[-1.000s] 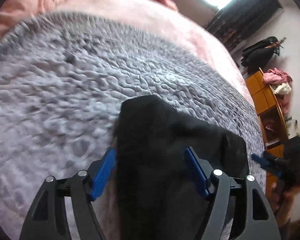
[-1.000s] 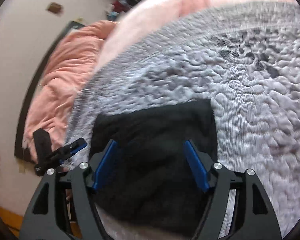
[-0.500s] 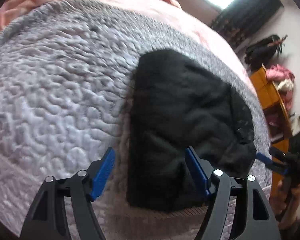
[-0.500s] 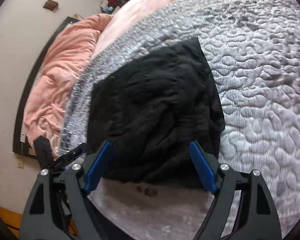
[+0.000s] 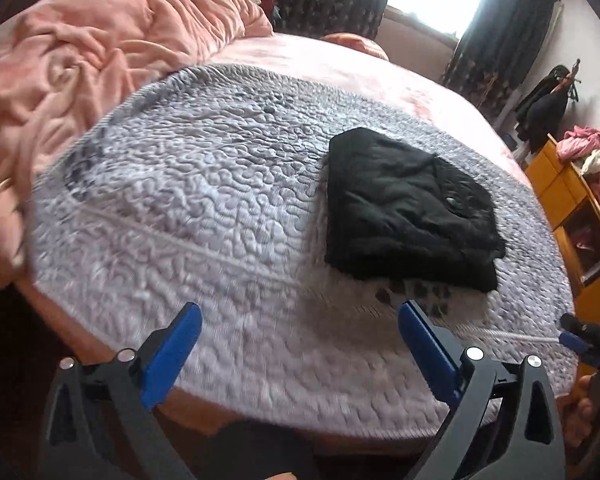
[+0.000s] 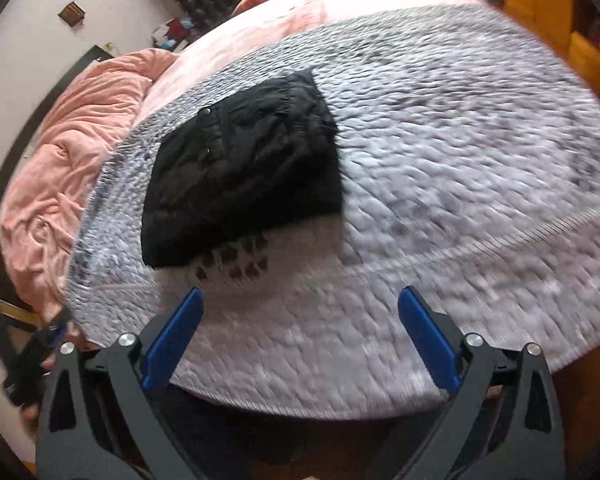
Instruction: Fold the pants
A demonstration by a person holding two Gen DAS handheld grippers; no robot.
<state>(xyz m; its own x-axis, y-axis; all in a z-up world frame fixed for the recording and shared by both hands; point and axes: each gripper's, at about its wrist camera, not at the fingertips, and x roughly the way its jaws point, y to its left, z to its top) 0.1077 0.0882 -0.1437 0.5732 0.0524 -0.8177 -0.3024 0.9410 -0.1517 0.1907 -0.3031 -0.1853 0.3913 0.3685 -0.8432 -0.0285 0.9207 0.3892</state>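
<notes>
The black pants (image 5: 408,208) lie folded into a compact rectangle on the grey quilted blanket (image 5: 204,208), right of centre in the left wrist view. In the right wrist view the same pants (image 6: 244,164) sit left of centre. My left gripper (image 5: 300,324) hovers over the blanket's near edge, well back from the pants, its jaws opening wide with nothing between them. Over the same edge my right gripper (image 6: 300,308) is also opening, empty and clear of the pants. The right gripper's tip (image 5: 584,340) shows at the far right of the left wrist view.
A crumpled pink duvet (image 5: 80,60) is heaped at the bed's left side. A yellow wooden cabinet (image 5: 572,200) with clothes on top stands to the right of the bed. Dark curtains (image 5: 496,32) flank a bright window behind. The grey blanket (image 6: 460,160) covers the near bed.
Both grippers pulled back from the pants toward the bed's near edge and rose. Their jaws widened. The folded pants, earlier between the fingers, now lie free on the blanket.
</notes>
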